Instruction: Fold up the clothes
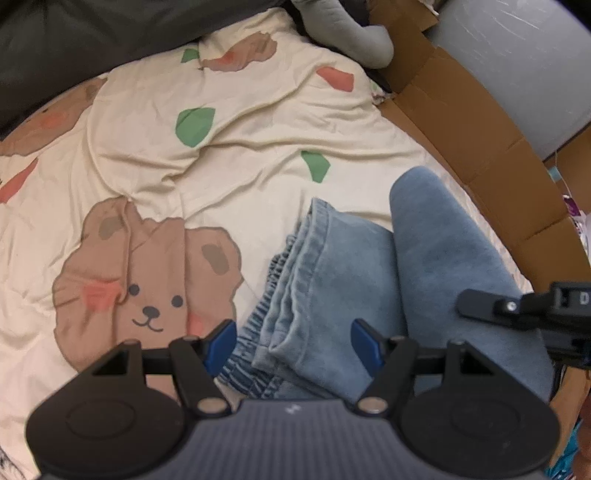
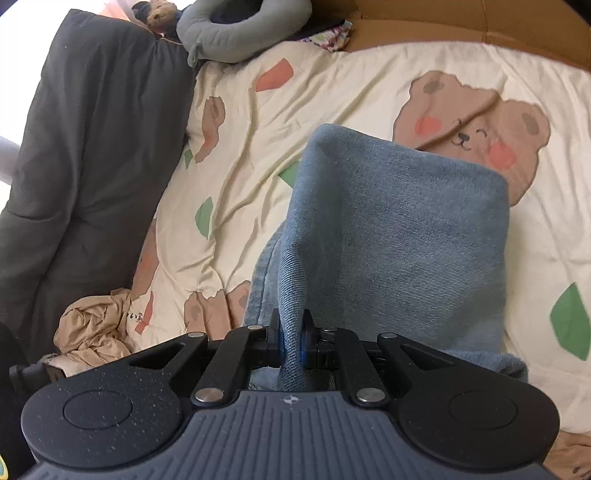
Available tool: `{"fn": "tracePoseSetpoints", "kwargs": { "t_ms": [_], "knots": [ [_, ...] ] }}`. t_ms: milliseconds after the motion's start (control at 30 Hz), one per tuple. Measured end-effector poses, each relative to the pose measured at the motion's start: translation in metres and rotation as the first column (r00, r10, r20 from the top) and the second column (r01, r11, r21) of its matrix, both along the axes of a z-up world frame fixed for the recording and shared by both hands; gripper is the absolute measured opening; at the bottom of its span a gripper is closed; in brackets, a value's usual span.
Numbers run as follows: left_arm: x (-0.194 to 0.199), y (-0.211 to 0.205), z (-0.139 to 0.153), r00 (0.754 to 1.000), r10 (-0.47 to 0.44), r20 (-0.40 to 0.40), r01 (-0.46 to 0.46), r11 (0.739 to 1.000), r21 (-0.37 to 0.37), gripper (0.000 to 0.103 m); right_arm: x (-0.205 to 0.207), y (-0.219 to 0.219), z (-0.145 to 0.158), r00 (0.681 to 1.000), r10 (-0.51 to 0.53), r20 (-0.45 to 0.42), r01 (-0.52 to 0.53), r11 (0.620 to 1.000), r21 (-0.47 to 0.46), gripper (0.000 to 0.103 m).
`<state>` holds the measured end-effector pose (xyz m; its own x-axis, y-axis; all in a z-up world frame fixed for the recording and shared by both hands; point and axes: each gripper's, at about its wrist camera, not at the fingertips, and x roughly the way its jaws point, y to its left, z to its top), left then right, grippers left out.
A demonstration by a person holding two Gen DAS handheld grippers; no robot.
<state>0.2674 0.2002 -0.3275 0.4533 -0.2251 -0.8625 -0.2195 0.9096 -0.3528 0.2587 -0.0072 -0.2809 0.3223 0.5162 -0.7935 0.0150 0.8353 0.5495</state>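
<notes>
Jeans (image 1: 343, 280) of light blue denim lie folded on a cream bedcover (image 1: 221, 166) printed with bears and leaves, filling the lower right of the left wrist view, the gathered waistband (image 1: 266, 321) toward the lower centre. The left gripper (image 1: 293, 341) hangs over them with its blue-padded jaws spread wide and nothing between them. The right gripper (image 2: 291, 341) has its jaws pinched tight on a ridge of the denim (image 2: 399, 236), which rises in a draped fold through the middle of the right wrist view and covers part of a bear print (image 2: 476, 122).

Around the bedcover: a dark grey quilt (image 2: 81, 155) along the left of the right wrist view, a grey ring-shaped pillow (image 2: 236, 26) at the top, crumpled tan paper (image 2: 92, 332) at lower left, and brown cardboard (image 1: 472, 122) curving down the right side of the left wrist view. Part of the right gripper's black body (image 1: 535, 314) juts in at the right edge there.

The denim's lower edge is hidden behind both gripper bodies. A small brown plush toy (image 2: 155, 13) at the top left is cut off by the frame.
</notes>
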Motion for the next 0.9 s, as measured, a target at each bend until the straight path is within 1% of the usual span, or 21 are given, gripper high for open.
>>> {"fn": "tracePoseSetpoints", "kwargs": {
  "t_ms": [167,267,300,367,467,600,667,767,833,900],
  "knots": [
    [-0.001,0.006,-0.008,0.999,0.01,-0.036,-0.009,1.0,0.025,0.071,0.007,0.013,-0.025,0.999,0.006,-0.04,-0.005,1.0,0.026,0.007],
    [0.001,0.017,-0.008,0.998,0.035,-0.053,-0.033,0.998,0.045,0.071,0.007,0.022,-0.039,0.998,0.028,-0.054,-0.027,0.999,0.023,0.007],
    [0.001,0.021,-0.008,0.997,0.045,-0.057,-0.042,0.998,0.05,0.071,0.007,0.026,-0.043,0.998,0.042,-0.057,-0.041,0.999,0.02,0.008],
    [0.002,0.027,-0.007,0.997,0.051,-0.063,-0.047,0.997,0.064,0.071,0.006,0.03,-0.049,0.996,0.063,-0.064,-0.062,0.998,0.026,0.015],
    [0.001,0.03,-0.001,0.997,0.058,-0.058,-0.053,0.995,0.08,0.071,0.007,0.029,-0.048,0.994,0.074,-0.075,-0.071,0.996,0.046,0.019],
    [0.0,0.032,0.007,0.996,0.07,-0.05,-0.065,0.994,0.085,0.071,0.014,0.018,-0.032,0.992,0.075,-0.099,-0.065,0.993,0.101,0.028],
    [0.002,0.031,0.014,0.997,0.067,-0.036,-0.064,0.994,0.088,0.071,0.02,0.014,-0.021,0.989,0.087,-0.123,-0.073,0.991,0.113,0.041],
    [0.006,0.028,0.024,0.999,0.049,-0.008,-0.048,0.995,0.093,0.071,0.029,0.009,-0.008,0.981,0.127,-0.149,-0.107,0.985,0.134,0.043],
    [0.008,0.026,0.026,0.999,0.048,-0.003,-0.048,0.995,0.093,0.071,0.033,0.005,-0.003,0.974,0.151,-0.167,-0.131,0.983,0.127,0.048],
    [0.009,0.024,0.026,0.999,0.051,0.0,-0.051,0.995,0.086,0.071,0.035,-0.002,-0.003,0.971,0.167,-0.174,-0.146,0.981,0.125,0.048]
  ]
}}
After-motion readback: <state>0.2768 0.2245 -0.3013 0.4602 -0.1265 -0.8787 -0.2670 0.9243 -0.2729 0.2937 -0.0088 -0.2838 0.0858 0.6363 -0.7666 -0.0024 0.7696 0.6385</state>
